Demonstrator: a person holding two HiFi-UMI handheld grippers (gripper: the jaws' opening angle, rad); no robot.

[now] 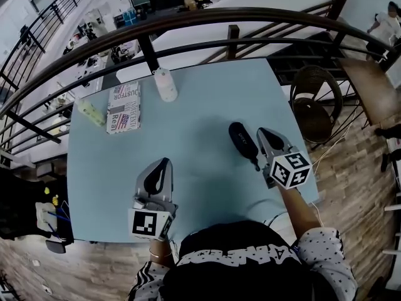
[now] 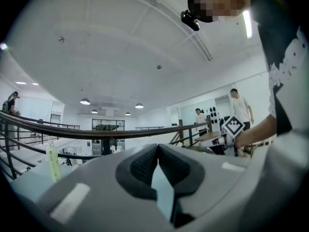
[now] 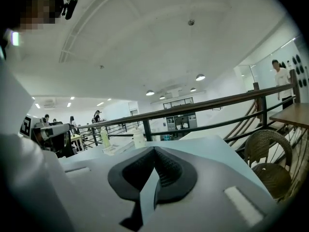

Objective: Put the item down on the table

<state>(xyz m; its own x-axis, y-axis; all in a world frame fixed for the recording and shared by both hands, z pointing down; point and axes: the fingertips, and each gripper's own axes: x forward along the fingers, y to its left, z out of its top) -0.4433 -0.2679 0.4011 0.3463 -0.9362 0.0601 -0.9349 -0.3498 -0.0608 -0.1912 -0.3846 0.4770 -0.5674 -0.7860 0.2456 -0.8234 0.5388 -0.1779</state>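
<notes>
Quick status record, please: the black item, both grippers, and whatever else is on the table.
black item: lying on the table, beside the right gripper, not held
right gripper: jaws together, empty
left gripper: jaws together, empty, over the near part of the table
far left of table: bottle, booklet, green tube
task: item appears set down
</notes>
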